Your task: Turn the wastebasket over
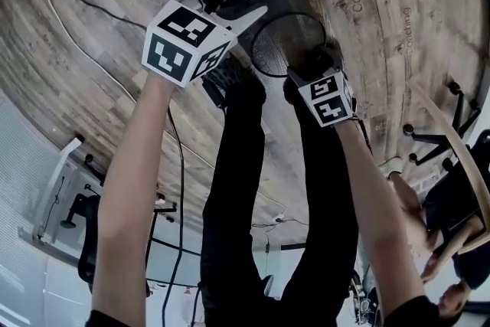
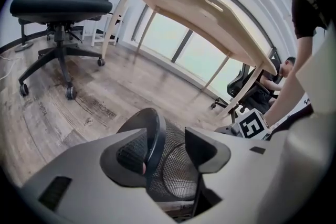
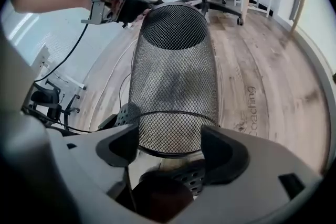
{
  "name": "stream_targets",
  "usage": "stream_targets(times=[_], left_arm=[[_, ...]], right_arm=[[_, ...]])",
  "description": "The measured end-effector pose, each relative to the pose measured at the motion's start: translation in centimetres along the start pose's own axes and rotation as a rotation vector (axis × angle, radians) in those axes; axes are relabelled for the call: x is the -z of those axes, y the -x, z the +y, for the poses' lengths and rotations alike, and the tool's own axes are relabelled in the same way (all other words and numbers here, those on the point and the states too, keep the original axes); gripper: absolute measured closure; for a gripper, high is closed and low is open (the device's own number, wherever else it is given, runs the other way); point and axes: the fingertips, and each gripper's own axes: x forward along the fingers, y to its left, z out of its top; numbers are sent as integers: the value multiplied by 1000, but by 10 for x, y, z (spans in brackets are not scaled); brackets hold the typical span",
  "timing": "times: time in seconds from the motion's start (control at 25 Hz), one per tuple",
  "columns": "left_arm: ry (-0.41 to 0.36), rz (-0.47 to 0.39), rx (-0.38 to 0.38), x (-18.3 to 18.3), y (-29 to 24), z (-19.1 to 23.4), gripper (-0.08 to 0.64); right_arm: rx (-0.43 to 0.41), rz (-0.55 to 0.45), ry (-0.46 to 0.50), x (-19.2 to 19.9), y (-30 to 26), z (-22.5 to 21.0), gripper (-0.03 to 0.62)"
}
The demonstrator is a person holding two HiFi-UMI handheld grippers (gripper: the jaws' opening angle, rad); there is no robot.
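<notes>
Right gripper view looks along the wastebasket (image 3: 173, 76) from its foot. The black mesh tub is tipped on its side over the wooden floor (image 1: 92, 27), just ahead of the person's shoes (image 1: 233, 80), with its mouth pointing away. The right gripper (image 3: 170, 139) is at the basket's base end, jaws spread wide. The round foot of the mesh sits in the gap between them, cradled rather than pinched as far as I can judge. At the basket's far end, the left gripper (image 2: 169, 143) straddles the solid black rim (image 2: 155, 134) with its jaws partly open. One pad lies against the band, and the other stands just clear of it on the inner side. The step in hand looks like the tip-over itself. To do it well, the left jaws should close squarely on the stiff rim, not the springy mesh below it. The right gripper should keep the foot braced as a pivot while the mouth end swings up and over. The shoes should stay back from the foot, and the rim should come down flat so the tub does not roll. Beyond the basket's mouth stands an office chair (image 2: 60, 8), well apart from it.
</notes>
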Motion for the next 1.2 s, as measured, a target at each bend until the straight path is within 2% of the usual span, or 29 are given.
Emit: stream_targets(times=[0.12,0.4,0.68,0.84,1.08,1.2], left_arm=[[-46,-9,-5,-9,7,-5,321],[-169,7,-77,-24,21,1,321],[-218,10,-136,-26,37,16,321],[-221,-5,-170,-24,47,23,325],[-169,-72,-223,-22,54,27,340],[-159,-94,-223,-21,55,23,341]], right_arm=[[7,-12,9,-6,-8,2,245],[9,-44,12,-37,-30,1,245],[18,-72,57,-64,-45,1,245],[24,-82,98,-76,-52,-1,244],[33,-85,130,-82,-56,-2,244],[29,-83,129,-78,-59,-1,244]])
